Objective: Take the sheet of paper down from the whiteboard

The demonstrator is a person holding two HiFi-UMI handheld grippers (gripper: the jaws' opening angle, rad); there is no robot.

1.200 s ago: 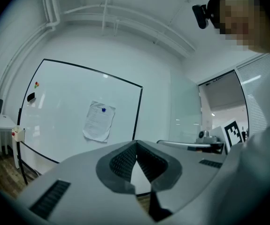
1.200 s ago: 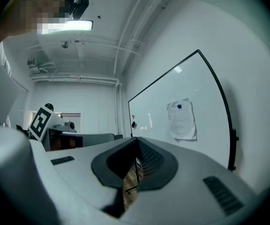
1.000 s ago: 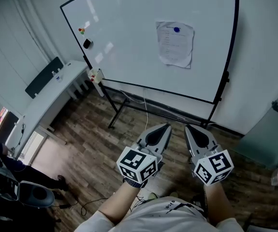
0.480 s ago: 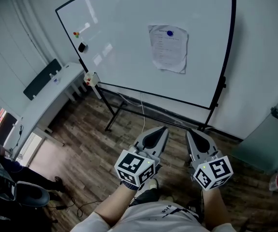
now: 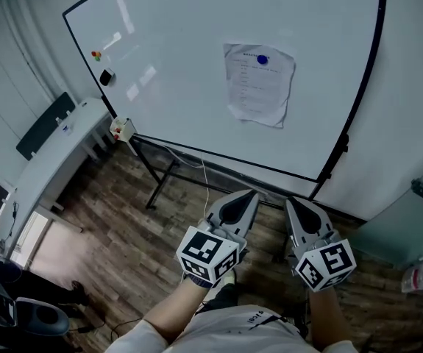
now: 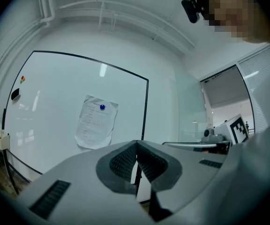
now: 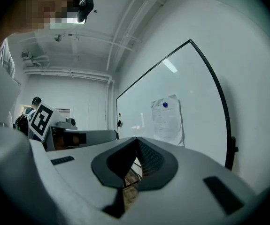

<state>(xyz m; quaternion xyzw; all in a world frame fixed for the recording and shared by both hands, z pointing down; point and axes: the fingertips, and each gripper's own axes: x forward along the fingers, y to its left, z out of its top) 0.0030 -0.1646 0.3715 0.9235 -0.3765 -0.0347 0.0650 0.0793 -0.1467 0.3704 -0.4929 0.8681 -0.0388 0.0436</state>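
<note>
A creased sheet of printed paper (image 5: 259, 84) hangs on the whiteboard (image 5: 174, 65), pinned near its top by a round blue magnet (image 5: 262, 60). The paper (image 6: 96, 122) also shows ahead in the left gripper view, and the same paper (image 7: 167, 120) appears at the right in the right gripper view. My left gripper (image 5: 246, 195) and right gripper (image 5: 290, 200) are held side by side low in the head view, well short of the board. Both are shut with nothing between their jaws.
The whiteboard stands on a black wheeled frame (image 5: 168, 173) over a wood floor. A black eraser (image 5: 107, 76) and small magnets (image 5: 96, 54) sit at its upper left. A white desk (image 5: 45, 169) stands left. A glass partition (image 5: 410, 197) is at the right.
The board and paper have grown larger and shifted in the head view as I moved closer. Both grippers stay shut and side by side.
</note>
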